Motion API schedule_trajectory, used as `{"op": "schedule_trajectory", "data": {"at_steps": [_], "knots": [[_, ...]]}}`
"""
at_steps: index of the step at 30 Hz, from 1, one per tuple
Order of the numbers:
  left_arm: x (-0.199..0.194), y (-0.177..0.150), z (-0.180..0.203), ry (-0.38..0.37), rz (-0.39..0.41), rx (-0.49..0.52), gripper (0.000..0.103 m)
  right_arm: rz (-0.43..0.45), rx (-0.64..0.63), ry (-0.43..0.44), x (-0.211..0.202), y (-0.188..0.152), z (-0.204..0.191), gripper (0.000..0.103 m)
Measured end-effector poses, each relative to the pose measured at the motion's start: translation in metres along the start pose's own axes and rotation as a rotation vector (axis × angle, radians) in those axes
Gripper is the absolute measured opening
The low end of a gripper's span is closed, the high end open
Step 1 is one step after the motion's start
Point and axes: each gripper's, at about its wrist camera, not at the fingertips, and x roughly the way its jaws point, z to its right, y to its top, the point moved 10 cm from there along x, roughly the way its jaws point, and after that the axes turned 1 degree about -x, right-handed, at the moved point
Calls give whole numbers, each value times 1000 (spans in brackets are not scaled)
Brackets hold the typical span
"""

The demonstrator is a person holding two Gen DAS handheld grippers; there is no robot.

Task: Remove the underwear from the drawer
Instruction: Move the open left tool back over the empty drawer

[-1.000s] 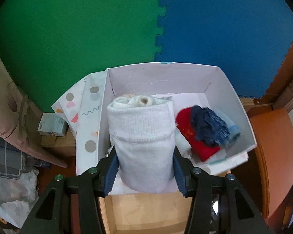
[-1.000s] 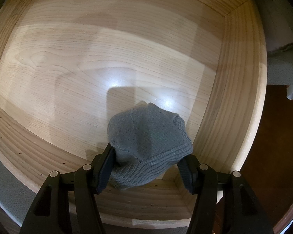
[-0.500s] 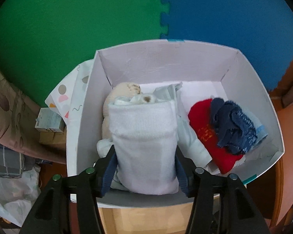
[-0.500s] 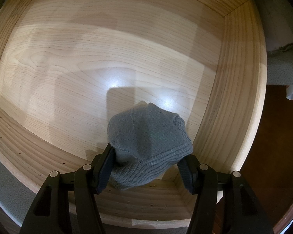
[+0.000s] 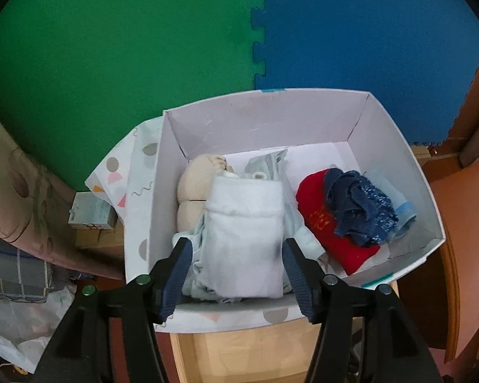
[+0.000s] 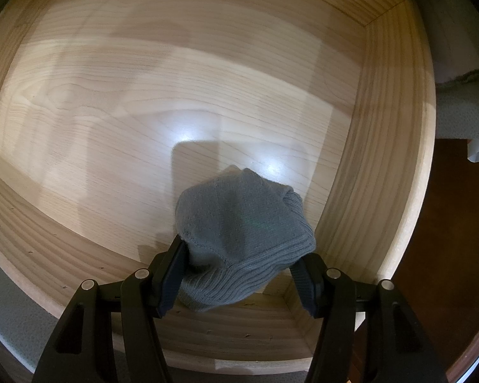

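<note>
Floor: green foam mat (image 5: 118, 63) and blue foam mat (image 5: 367, 32), interlocked, behind everything in the left view.
Underwear, left: pale white folded knit bundle (image 5: 246, 236) lying in white cardboard box (image 5: 265, 111), on top of light blue-grey cloth (image 5: 198, 255).
Left gripper (image 5: 236, 274): fingers opening; gap shows on the left side, right pad at the bundle's edge, contact unclear; not clamping.
Box contents: beige rolled fabric (image 5: 194, 185) to the left of the bundle, red fabric piece (image 5: 329, 223) to the right, dark blue speckled fabric (image 5: 361, 207) on top of the red.
Box surroundings: patterned white lid with dots (image 5: 137, 191) beside the left wall; small carton (image 5: 91, 214) further left.
Underwear, right: grey ribbed knit piece (image 6: 242, 236) in light wooden drawer (image 6: 383, 159), near its right corner.
Right gripper (image 6: 242, 284): fingers at medium width, holding the grey piece, pads pressed into both sides.
Drawer bottom: bare wood with glare spots; can't tell if the grey piece touches it.
</note>
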Motion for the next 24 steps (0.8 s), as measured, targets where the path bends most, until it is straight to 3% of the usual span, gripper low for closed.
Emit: {"op": "schedule_trajectory", "data": {"at_steps": [10, 17, 24], "knots": [[-44, -34, -23, 18, 34, 17, 60, 0, 2, 0, -3, 1, 2, 57], [-45, -97, -42, 26, -1, -6, 60, -1, 5, -3, -6, 2, 6, 57], [-11, -168, -51, 36, -59, -74, 60, -3, 5, -8, -7, 2, 8, 57]]}}
